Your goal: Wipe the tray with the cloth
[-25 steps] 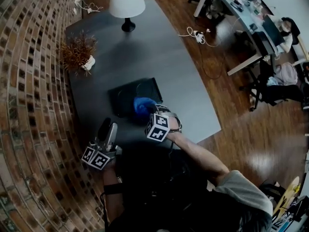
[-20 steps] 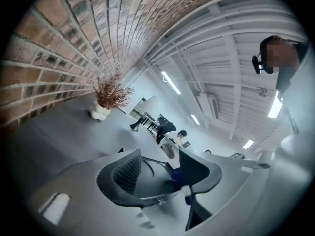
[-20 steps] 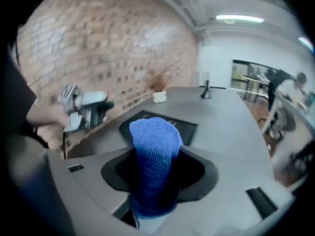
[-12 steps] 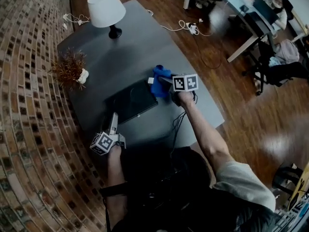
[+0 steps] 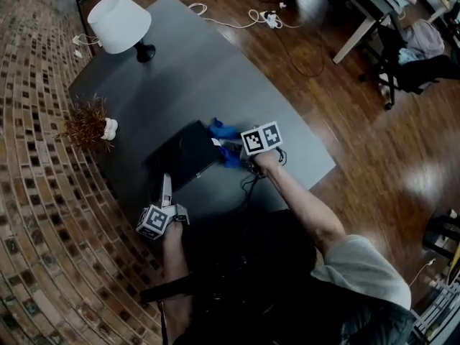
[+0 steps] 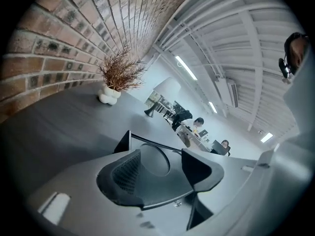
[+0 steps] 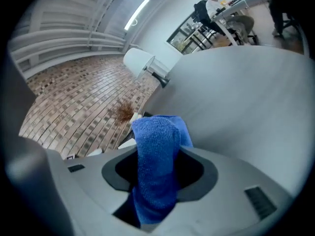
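Left gripper [image 6: 157, 162]: jaws apart, holding nothing
Right gripper [image 7: 160, 173]: clamped on the blue cloth [image 7: 157, 141]
Tray [image 5: 183, 153]: just ahead of the left gripper's tips
Cloth: beside the tray's edge nearest the right gripper

Table [image 5: 215, 85] open btwn lamp [image 5: 120, 21] & tray [image 5: 183, 153]; plant [image 5: 88, 123] crowds left edge by brick wall [image 5: 36, 192].

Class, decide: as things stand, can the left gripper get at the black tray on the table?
Probably yes. The left gripper points at the tray just ahead, its fingers apart and empty, with only bare table between them.
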Demonstrator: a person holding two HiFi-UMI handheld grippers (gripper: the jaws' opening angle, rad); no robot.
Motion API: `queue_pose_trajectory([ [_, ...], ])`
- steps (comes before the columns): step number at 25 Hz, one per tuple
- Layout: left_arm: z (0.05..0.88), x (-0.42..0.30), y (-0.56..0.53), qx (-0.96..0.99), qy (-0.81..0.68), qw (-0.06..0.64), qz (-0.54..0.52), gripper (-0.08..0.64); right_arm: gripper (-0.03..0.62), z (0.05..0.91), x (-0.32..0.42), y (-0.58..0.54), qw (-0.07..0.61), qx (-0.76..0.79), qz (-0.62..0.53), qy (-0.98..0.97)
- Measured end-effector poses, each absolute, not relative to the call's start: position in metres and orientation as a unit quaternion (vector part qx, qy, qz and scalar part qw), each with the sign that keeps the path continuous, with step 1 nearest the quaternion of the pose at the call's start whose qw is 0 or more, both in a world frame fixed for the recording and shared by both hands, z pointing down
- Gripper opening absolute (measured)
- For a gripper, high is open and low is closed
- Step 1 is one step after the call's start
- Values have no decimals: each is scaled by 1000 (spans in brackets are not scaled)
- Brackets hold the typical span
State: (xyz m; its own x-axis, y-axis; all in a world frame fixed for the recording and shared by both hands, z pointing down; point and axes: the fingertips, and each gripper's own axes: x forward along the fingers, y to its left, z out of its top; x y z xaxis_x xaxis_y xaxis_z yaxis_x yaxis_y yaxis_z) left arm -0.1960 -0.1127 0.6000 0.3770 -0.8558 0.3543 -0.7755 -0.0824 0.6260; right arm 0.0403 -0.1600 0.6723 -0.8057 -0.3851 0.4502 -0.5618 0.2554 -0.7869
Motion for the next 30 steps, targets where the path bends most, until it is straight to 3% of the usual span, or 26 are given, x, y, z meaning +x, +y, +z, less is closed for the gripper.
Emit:
queue_pose_trajectory([
  [4,601,-200,-114,732,-565,378,-43,258,184,677,58,-118,166,273,506,-801],
  [9,604,-202,-113,727,-569,381,-46,258,187,653,55,-236,91,362,429,-823],
  [12,600,-199,-111,725,-573,379,-52,258,189,676,29,-267,125,354,432,-820],
  [22,593,-198,-103,708,-586,386,-86,249,181,684,61,-105,205,259,524,-785],
  [26,589,-195,-76,669,-600,416,-144,267,183,643,78,-188,184,332,418,-825],
  [28,589,-191,-73,655,-592,433,-185,267,184,617,55,-249,155,343,359,-854],
  [30,590,-189,-77,639,-586,448,-218,268,186,613,14,-289,178,316,318,-876],
])
